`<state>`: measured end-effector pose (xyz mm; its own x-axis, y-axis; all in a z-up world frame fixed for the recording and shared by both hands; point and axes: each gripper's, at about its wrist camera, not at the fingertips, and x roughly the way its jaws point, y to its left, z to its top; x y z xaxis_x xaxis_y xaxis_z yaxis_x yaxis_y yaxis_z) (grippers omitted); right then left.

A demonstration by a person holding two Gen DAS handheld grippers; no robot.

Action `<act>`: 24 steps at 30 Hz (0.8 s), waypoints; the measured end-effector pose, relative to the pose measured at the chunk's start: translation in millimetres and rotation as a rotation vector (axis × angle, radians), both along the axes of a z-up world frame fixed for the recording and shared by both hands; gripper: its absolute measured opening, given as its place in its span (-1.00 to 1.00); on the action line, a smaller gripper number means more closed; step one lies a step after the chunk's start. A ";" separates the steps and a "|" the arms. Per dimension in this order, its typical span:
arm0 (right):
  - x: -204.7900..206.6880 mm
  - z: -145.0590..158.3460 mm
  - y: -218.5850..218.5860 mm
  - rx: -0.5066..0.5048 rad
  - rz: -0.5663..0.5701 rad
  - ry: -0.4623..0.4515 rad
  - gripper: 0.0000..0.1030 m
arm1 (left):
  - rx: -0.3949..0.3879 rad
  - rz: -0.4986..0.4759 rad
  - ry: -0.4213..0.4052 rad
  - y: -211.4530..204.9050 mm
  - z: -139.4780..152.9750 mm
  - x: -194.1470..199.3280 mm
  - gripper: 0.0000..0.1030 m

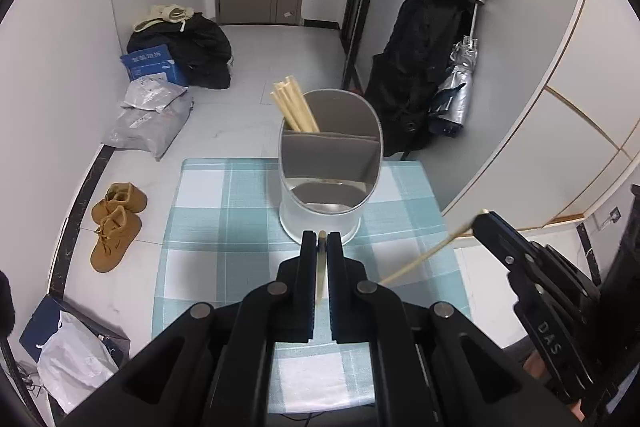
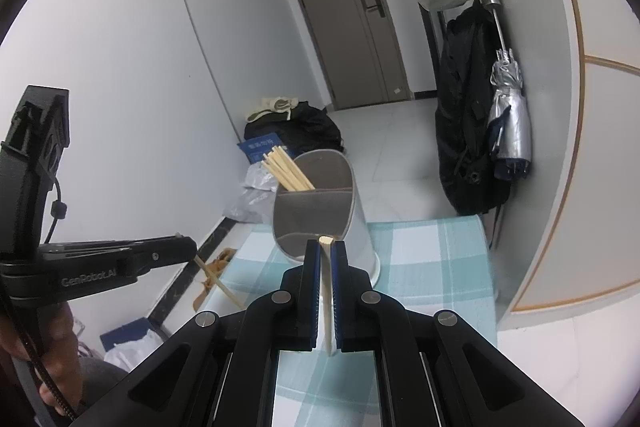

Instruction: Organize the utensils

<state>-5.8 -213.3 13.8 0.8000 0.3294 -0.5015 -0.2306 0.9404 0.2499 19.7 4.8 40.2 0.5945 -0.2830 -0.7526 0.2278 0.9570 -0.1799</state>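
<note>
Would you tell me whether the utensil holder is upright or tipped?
Upright: the utensil holder stands on its base, chopsticks poking up.

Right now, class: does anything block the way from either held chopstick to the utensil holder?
Nothing visible does. Only bare checked tablecloth lies between the left chopstick, the right chopstick and the holder.

holder's front compartments (image 1: pixel 332 163) open, chopsticks (image 1: pixel 294 105) crowd rear-left — tablecloth (image 1: pixel 208 227) bare

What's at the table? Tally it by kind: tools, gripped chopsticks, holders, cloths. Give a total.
Tools: 2, the left tool and the right tool
Gripped chopsticks: 2, the chopstick in the left tool and the chopstick in the right tool
Utensil holder: 1
Checked cloth: 1
Total: 6
Not counted: the chopstick bundle in the holder, which is too tightly packed to count.
</note>
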 end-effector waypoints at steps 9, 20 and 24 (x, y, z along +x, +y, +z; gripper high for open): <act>16.0 39.9 -3.1 -0.008 0.014 -0.016 -0.91 | -0.038 -0.057 -0.053 -11.4 48.4 10.8 -0.98; 50.1 126.6 -8.8 -0.072 0.019 -0.108 -0.91 | -0.137 -0.085 -0.114 -17.5 115.8 51.9 -0.98; 72.0 145.3 -0.1 -0.091 0.037 -0.130 -0.91 | -0.153 -0.075 -0.121 -11.9 125.3 71.4 -0.98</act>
<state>66.2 -213.4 159.1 0.8483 0.3180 -0.4234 -0.2903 0.9480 0.1302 91.1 -7.1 165.4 0.6507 -0.4353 -0.6222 0.3263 0.9002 -0.2884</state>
